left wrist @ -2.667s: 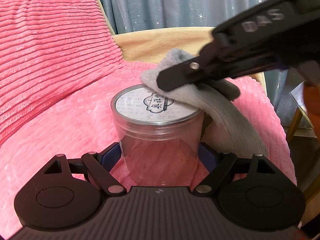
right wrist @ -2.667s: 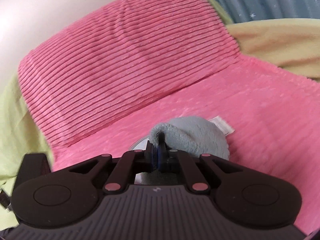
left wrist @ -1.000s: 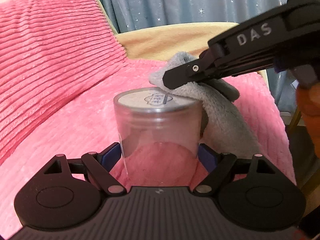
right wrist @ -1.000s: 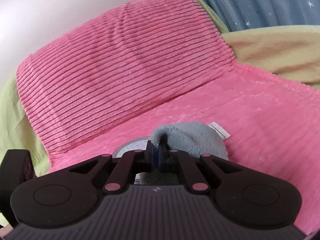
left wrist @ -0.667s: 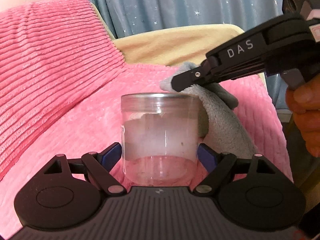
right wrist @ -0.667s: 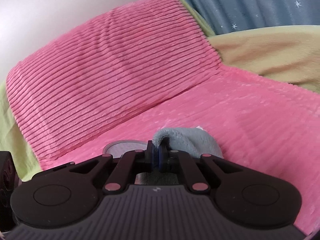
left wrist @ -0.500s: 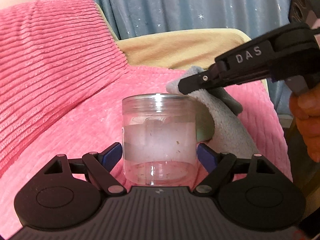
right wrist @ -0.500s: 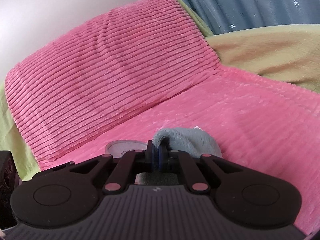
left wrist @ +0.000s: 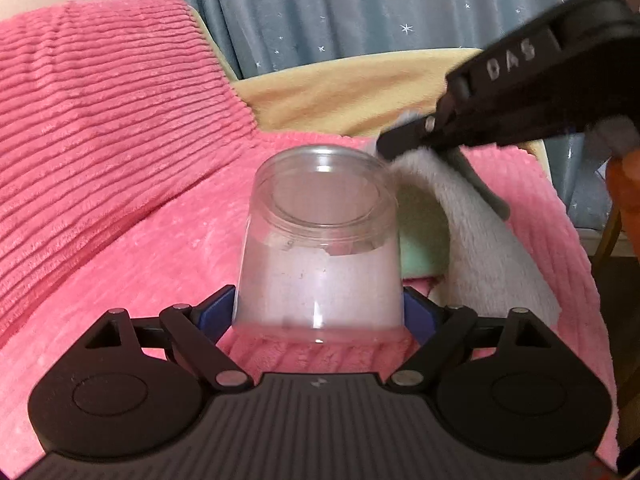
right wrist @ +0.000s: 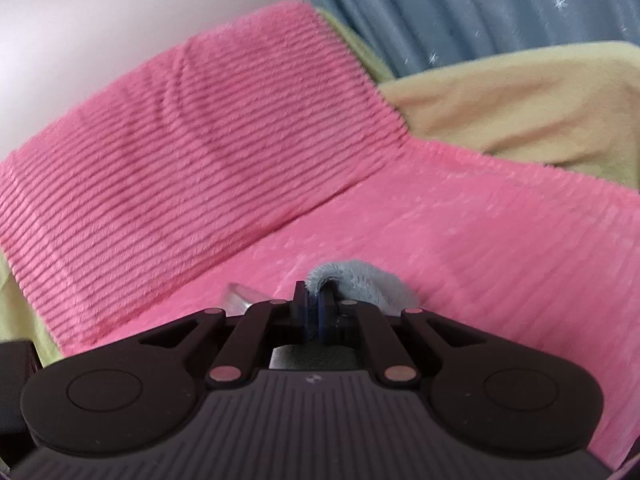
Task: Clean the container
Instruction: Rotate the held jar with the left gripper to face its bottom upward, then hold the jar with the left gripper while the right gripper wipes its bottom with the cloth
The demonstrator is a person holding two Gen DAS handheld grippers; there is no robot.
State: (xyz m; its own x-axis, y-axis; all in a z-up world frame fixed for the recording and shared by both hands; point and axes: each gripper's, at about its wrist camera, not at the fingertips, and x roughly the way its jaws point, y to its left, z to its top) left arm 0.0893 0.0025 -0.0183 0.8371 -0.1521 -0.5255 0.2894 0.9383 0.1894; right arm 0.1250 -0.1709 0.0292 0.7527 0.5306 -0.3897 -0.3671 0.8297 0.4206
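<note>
A clear plastic container (left wrist: 320, 256) with an open round mouth is held between my left gripper's (left wrist: 320, 312) blue pads, tilted so its mouth faces up and away. My left gripper is shut on it. My right gripper (left wrist: 384, 146) reaches in from the right, just beside the container's rim, shut on a grey fluffy cloth (left wrist: 484, 232) that hangs down to the right of the container. In the right wrist view my right gripper (right wrist: 316, 312) pinches the cloth (right wrist: 360, 284), and a sliver of the container's rim (right wrist: 238, 296) shows at the left.
A pink ribbed blanket (left wrist: 100, 152) covers the sofa seat and back. A yellow blanket (left wrist: 352, 92) lies behind, under a blue star-patterned curtain (left wrist: 360, 12). A pale green object (left wrist: 420, 256) sits behind the container. The person's hand (left wrist: 624, 196) is at the right edge.
The container has turned over in my left gripper: its labelled flat end faced up before, now its open mouth does. My right gripper with the cloth has drawn back right, off the container's top.
</note>
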